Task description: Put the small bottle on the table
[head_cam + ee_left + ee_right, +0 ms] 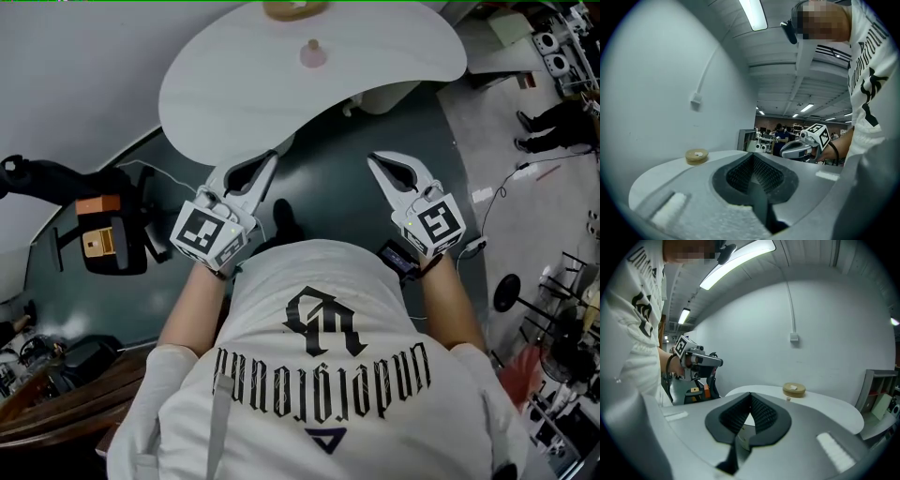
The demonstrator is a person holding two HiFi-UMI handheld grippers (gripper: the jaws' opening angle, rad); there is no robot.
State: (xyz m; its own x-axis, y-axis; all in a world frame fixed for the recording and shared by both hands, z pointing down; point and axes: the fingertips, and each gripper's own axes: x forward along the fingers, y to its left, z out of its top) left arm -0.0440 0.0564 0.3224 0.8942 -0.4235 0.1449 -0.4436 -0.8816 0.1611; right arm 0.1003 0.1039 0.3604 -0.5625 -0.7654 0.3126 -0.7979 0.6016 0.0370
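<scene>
The small bottle (312, 53), pinkish with a pale stopper, stands upright on the white table (234, 84), near its far edge. In the right gripper view only its top (788, 398) peeks over the jaws. My left gripper (273, 157) and right gripper (374, 160) hover side by side above the dark floor, just short of the table's near edge and well apart from the bottle. Both are shut with nothing between their jaws, as the left gripper (752, 155) and right gripper (750, 394) views show. Each gripper appears in the other's view, the right gripper (802, 148) and the left gripper (701, 363).
A round tan disc (295, 9) lies behind the bottle, at the table's far edge, and shows as the disc (696, 156) and disc (793, 389) in the gripper views. A black stand with orange boxes (101, 239) is on the floor at left. Cables and a round base (506, 292) are at right.
</scene>
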